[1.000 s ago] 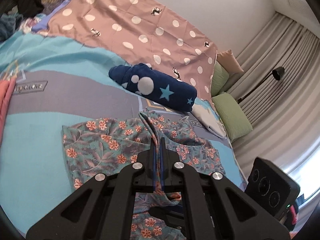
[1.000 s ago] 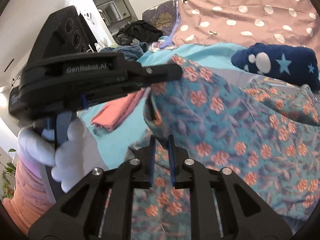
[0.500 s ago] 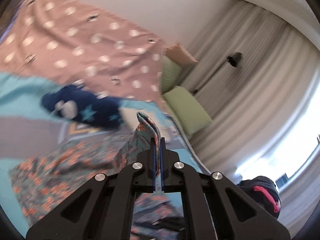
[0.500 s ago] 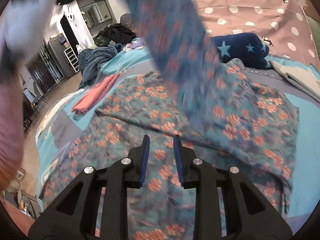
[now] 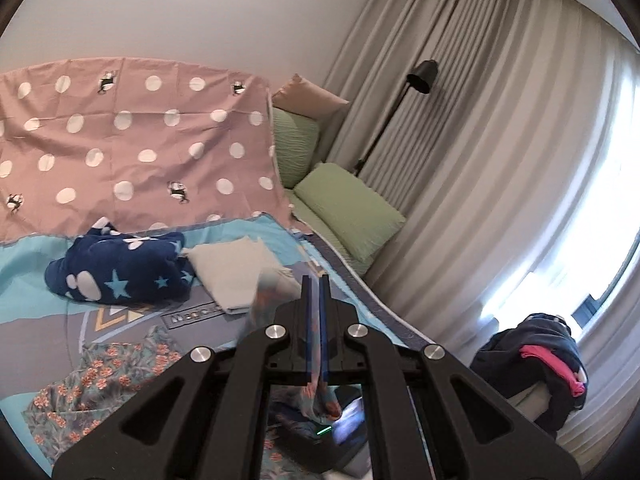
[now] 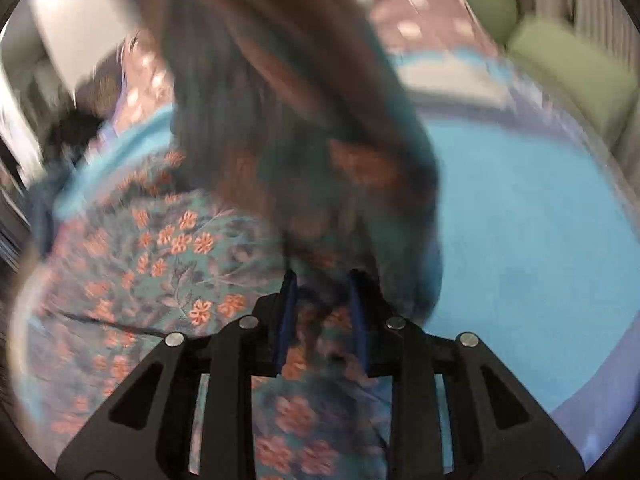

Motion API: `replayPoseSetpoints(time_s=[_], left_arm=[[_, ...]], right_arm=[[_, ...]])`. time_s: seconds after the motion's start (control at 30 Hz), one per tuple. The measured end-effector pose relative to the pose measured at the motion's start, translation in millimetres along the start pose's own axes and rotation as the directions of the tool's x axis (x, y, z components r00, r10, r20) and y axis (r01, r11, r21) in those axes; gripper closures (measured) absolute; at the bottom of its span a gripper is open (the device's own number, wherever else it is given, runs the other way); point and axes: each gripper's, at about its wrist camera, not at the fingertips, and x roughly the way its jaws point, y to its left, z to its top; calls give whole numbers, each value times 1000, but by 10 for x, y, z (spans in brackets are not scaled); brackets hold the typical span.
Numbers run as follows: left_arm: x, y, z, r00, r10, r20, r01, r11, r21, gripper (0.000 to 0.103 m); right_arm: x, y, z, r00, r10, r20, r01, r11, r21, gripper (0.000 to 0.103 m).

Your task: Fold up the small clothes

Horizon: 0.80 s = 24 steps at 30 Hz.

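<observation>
One garment: floral cloth [image 5: 104, 376], teal-grey with orange flowers, lies partly on the bed; one edge is lifted off it.
Garment position: lower left in the left wrist view, spread on the bedspread [image 5: 32, 264]; it fills the middle and left of the right wrist view (heavily blurred there).
Left gripper [image 5: 315, 280]: fingers pressed together, a thin fold of the floral cloth pinched between them; the fabric hangs down behind the pads.
Right gripper [image 6: 322, 276]: fingers set narrowly apart, above the floral cloth; fabric shows in the gap, but contact with the pads cannot be told through the blur.
Raised cloth: a dark, blurred swath of the same fabric crosses the upper middle of the right wrist view.
Nearby on bed: navy star blanket [image 5: 120, 272], bundled; just beside it on the right, a folded pale cloth [image 5: 236, 272].
Behind: pink dotted sheet [image 5: 132, 152].
Far side: green pillows [image 5: 348, 208], black floor lamp [image 5: 420, 76], grey curtains [image 5: 500, 160].
Lower right: heap of dark clothes [image 5: 536, 356] with a pink piece.
</observation>
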Motion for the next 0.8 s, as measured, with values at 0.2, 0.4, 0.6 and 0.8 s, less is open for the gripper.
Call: replayPoseSetpoints(time_s=[0.2, 0.4, 0.6, 0.8], left_arm=[[61, 208, -116, 1000, 14, -23, -15, 999, -30, 101], [113, 763, -690, 994, 27, -109, -40, 992, -119, 96], [494, 1394, -1601, 965, -13, -264, -54, 968, -246, 84], [981, 1499, -2051, 928, -53, -368, -51, 963, -266, 64]], right_arm=[[-176, -19, -53, 997, 78, 0, -78, 997, 13, 65], [-320, 266, -352, 984, 163, -76, -173, 975, -137, 57], [-484, 326, -436, 978, 193, -74, -204, 959, -195, 57], [-135, 242, -122, 971, 209, -112, -216, 975, -51, 62]])
